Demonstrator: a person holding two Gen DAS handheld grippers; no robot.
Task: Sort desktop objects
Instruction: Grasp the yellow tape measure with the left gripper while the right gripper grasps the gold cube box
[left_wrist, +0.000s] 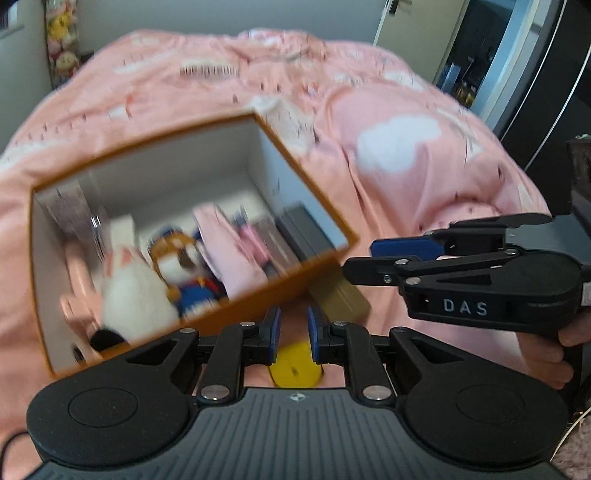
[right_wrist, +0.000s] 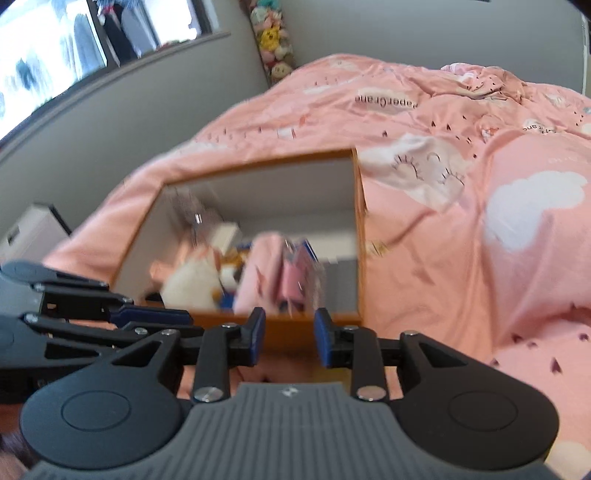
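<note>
An orange box (left_wrist: 295, 275) with a white inside sits on a pink bed cover (left_wrist: 406, 206). It holds a white plush toy (left_wrist: 136, 295), a brown and blue plush toy (left_wrist: 184, 269), pink items and books. My left gripper (left_wrist: 292, 328) is open and empty just in front of the box, above a yellow object (left_wrist: 295, 365). My right gripper (right_wrist: 289, 338) is open and empty at the box's (right_wrist: 295, 332) near wall. It shows from the side in the left wrist view (left_wrist: 364, 258). The left gripper shows at the left of the right wrist view (right_wrist: 177, 321).
A tan block (left_wrist: 343, 295) lies at the box's near right corner. A column of plush toys (right_wrist: 275, 40) stands at the grey wall. A window (right_wrist: 55, 48) is at the left. A dark doorway (left_wrist: 480, 55) is at the far right.
</note>
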